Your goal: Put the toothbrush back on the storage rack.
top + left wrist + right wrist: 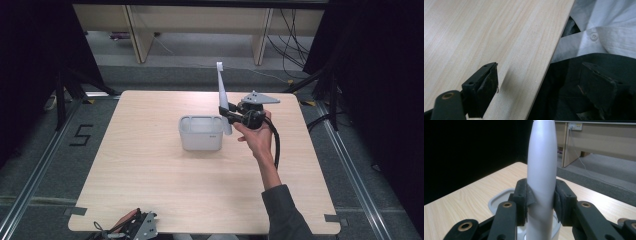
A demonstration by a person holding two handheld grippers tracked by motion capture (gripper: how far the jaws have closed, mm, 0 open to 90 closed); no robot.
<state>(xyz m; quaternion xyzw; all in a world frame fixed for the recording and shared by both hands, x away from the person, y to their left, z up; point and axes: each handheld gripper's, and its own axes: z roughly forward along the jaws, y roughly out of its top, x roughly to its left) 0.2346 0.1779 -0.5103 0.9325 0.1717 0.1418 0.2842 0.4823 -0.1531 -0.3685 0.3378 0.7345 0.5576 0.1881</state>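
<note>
Here, at the near left edge of the surface (150, 175), the left hand-held gripper (134, 226) lies low and idle — in the left gripper view its jaws stand wide apart with nothing between them, one over the wood and one past the edge above the person's dark clothing. Further right, about mid-table, sits a pale grey plastic container (201, 133), open-topped and apparently empty. Just beside its right wall, the right hand-held gripper (226, 111) is clamped on a white electric toothbrush (222, 95); the pads pinch the thick handle low on its length, and the brush stands nearly upright, head at the top, leaning slightly to the left, its lower end hanging by the container's right rim. The step in hand looks like setting the toothbrush into the container. To do that well, I would bring the lower end fully over the opening before going down — it seems to sit at or just outside the rim now, and catching the wall could tip the light tub. Lower it slowly and release only once the base rests inside, since a tall brush will likely fall against one side.
</note>
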